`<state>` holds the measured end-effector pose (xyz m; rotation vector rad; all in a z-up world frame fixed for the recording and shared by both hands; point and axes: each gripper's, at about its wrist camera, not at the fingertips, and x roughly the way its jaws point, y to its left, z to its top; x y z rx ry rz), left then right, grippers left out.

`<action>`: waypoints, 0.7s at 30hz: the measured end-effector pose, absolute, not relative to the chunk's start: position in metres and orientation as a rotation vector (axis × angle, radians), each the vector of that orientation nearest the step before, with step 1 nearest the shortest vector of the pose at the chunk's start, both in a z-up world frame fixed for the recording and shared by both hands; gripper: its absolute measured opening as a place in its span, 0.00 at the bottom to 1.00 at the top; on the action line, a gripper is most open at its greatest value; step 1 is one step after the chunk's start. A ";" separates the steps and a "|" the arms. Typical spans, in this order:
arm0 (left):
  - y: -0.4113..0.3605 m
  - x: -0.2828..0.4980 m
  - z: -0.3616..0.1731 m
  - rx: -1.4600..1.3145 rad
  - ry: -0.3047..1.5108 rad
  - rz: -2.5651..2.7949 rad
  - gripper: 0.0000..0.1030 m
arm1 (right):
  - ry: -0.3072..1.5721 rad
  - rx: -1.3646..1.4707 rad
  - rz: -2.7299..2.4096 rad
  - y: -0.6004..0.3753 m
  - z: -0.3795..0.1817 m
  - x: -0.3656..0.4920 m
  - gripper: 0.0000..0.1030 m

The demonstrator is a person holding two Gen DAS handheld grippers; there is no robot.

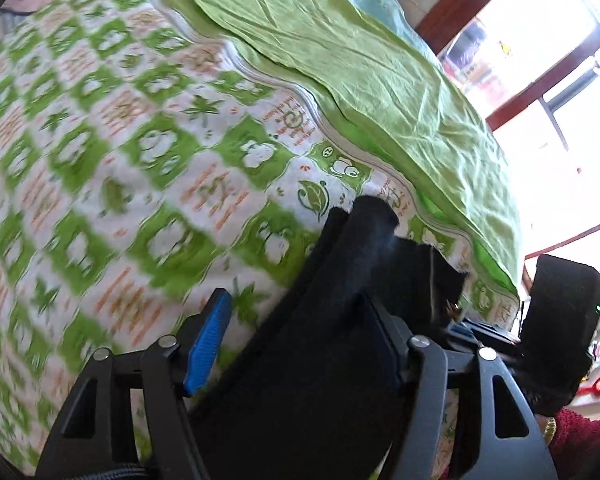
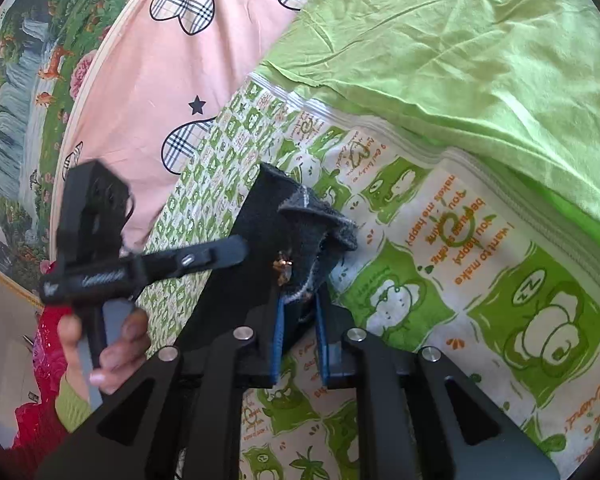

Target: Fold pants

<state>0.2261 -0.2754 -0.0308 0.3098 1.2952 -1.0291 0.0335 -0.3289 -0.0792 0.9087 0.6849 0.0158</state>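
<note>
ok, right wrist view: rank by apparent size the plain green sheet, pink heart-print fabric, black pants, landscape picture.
1. plain green sheet
2. pink heart-print fabric
3. landscape picture and black pants: look alike, and the pants sit nearer the camera, partly hidden by the right hand-held gripper, so unranked.

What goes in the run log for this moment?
right gripper: shut on pants | left gripper: open, pants between jaws | surface: patterned bedspread | fold: unfinished

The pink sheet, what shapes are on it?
Plaid hearts and dark stars on the pink sheet, clearest in the right wrist view.
</note>
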 end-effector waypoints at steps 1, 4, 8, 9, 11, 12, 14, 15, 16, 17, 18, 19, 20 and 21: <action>-0.282 0.226 -0.036 0.323 1.304 -1.045 0.56 | 0.687 0.910 0.017 -0.329 -0.080 0.034 0.15; -0.294 0.226 -0.043 0.341 1.292 -1.068 0.45 | 0.686 0.919 0.020 -0.329 -0.082 0.035 0.15; -0.297 0.225 -0.044 0.297 1.299 -1.127 0.15 | 0.681 0.893 0.027 -0.327 -0.082 0.036 0.15; -0.298 0.223 -0.043 0.289 1.296 -1.130 0.13 | 0.683 0.874 0.032 -0.325 -0.080 0.037 0.15; -0.294 0.222 -0.038 0.267 1.287 -1.128 0.10 | 0.675 0.848 0.045 -0.323 -0.074 0.036 0.14; -0.291 0.221 -0.035 0.254 1.283 -1.129 0.10 | 0.669 0.837 0.051 -0.321 -0.071 0.036 0.14; -0.283 0.219 -0.023 0.225 1.258 -1.133 0.10 | 0.654 0.817 0.072 -0.318 -0.062 0.034 0.13; -0.280 0.217 -0.017 0.214 1.246 -1.135 0.10 | 0.645 0.809 0.085 -0.316 -0.058 0.033 0.13; -0.273 0.215 -0.007 0.199 1.224 -1.139 0.10 | 0.635 0.795 0.104 -0.312 -0.051 0.032 0.13; -0.269 0.213 -0.001 0.189 1.210 -1.140 0.10 | 0.627 0.783 0.121 -0.309 -0.046 0.031 0.13; -0.261 0.210 0.009 0.177 1.188 -1.142 0.10 | 0.618 0.773 0.142 -0.306 -0.040 0.031 0.13; -0.254 0.208 0.017 0.167 1.170 -1.144 0.10 | 0.602 0.763 0.176 -0.301 -0.033 0.030 0.13; -0.248 0.206 0.023 0.158 1.155 -1.145 0.10 | 0.590 0.759 0.207 -0.297 -0.027 0.030 0.13; -0.242 0.202 0.029 0.150 1.141 -1.143 0.10 | 0.582 0.754 0.231 -0.293 -0.022 0.030 0.13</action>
